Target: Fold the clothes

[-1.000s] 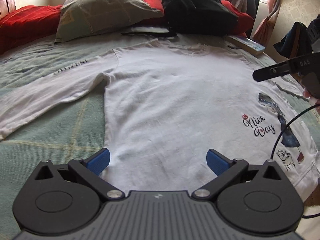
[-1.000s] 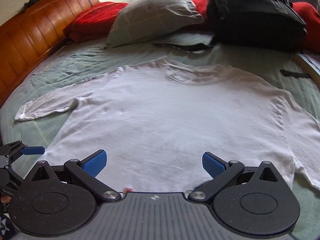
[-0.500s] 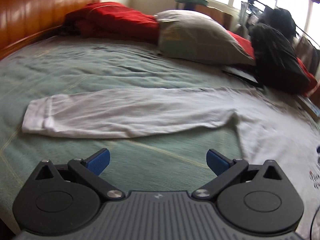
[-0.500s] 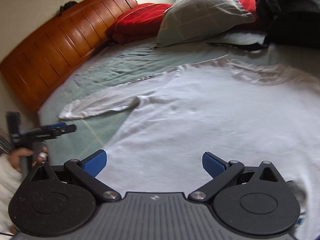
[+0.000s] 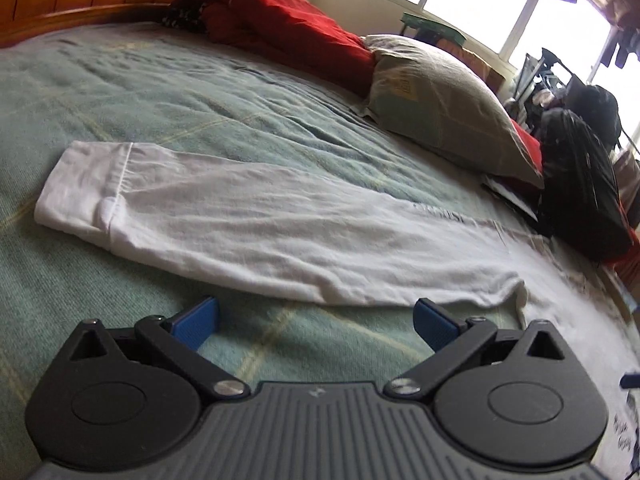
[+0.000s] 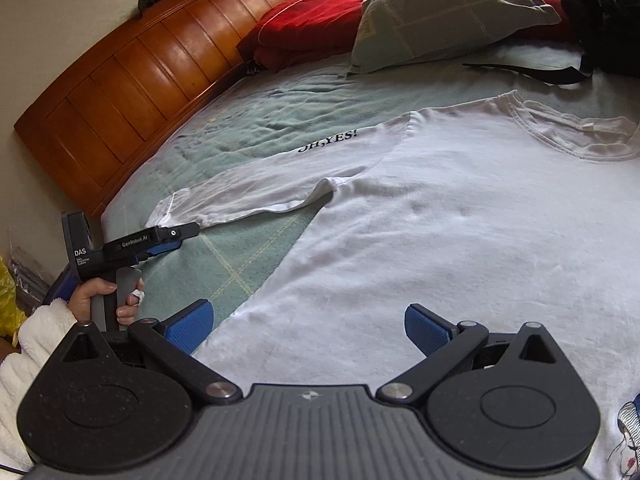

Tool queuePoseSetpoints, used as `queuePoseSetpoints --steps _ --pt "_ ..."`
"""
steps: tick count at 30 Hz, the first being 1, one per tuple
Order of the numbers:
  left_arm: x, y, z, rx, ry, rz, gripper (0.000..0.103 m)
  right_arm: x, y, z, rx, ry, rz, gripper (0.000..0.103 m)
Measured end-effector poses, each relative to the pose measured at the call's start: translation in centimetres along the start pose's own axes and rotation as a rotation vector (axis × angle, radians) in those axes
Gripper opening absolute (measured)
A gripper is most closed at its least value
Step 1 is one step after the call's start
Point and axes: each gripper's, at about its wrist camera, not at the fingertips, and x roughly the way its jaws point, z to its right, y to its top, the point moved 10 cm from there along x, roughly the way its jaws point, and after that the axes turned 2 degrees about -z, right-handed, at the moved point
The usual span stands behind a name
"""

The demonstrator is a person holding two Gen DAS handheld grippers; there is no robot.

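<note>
A: Starting with the left wrist view, what do you make of it?

B: The left gripper [image 5: 316, 320] hangs low over the green bedspread [image 5: 160, 112], its blue pads spread wide with nothing between them. Just ahead lies the long white sleeve [image 5: 248, 232] of the shirt, stretched flat across the bed with its cuff [image 5: 88, 188] to the left. The pads are near the sleeve's lower edge, not touching it as far as I can tell.

A: So nothing is folded?

B: Not in this view. The sleeve lies fully extended, with no crease or overlap. A grey pillow [image 5: 444, 100] and a black backpack [image 5: 580, 184] sit further back, clear of the cloth.

A: And the right wrist view?

B: The right gripper [image 6: 308, 324] is also spread open and holds nothing. It hovers over the lower body of the white shirt [image 6: 460, 232], which lies spread flat on the bed, collar [image 6: 580, 136] towards the pillow [image 6: 448, 12]. The sleeve [image 6: 260, 192] sticks out to the left towards the wooden headboard [image 6: 132, 80]. The left gripper [image 6: 176, 236] shows there, held by a hand [image 6: 100, 296], its tip right at the cuff.

A: How far along, then?

B: I judge it at the very start: the shirt is laid out, no fold made. The first likely step is to take the cuff and bring the sleeve over the body; the other sleeve and the body folds all remain.
</note>
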Motion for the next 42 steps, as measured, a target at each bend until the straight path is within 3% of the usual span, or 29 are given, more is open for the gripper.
queuePoseSetpoints --steps 9,20,25,27,33,42 --pt "1.0 1.7 -1.8 -0.036 0.012 0.090 0.102 -0.6 0.1 1.6 0.038 -0.035 0.022 0.103" --pt "3.4 4.8 -2.6 -0.139 0.009 0.136 0.102 -0.4 0.3 0.6 0.011 -0.019 0.028 0.103" --pt "3.4 4.9 -1.3 -0.192 -0.004 0.144 0.102 -0.9 0.3 0.3 0.009 -0.002 0.039 0.103" --pt "3.6 5.1 -1.2 -0.175 0.019 0.145 0.102 -1.2 0.3 0.4 0.008 -0.002 0.043 0.103" --pt "3.4 6.6 -1.5 -0.258 0.039 0.174 0.102 -2.7 0.2 0.8 0.000 0.000 0.062 0.103" --pt "1.4 9.0 3.9 -0.149 -0.015 0.223 0.102 -4.5 -0.3 2.0 -0.004 -0.009 0.070 0.103"
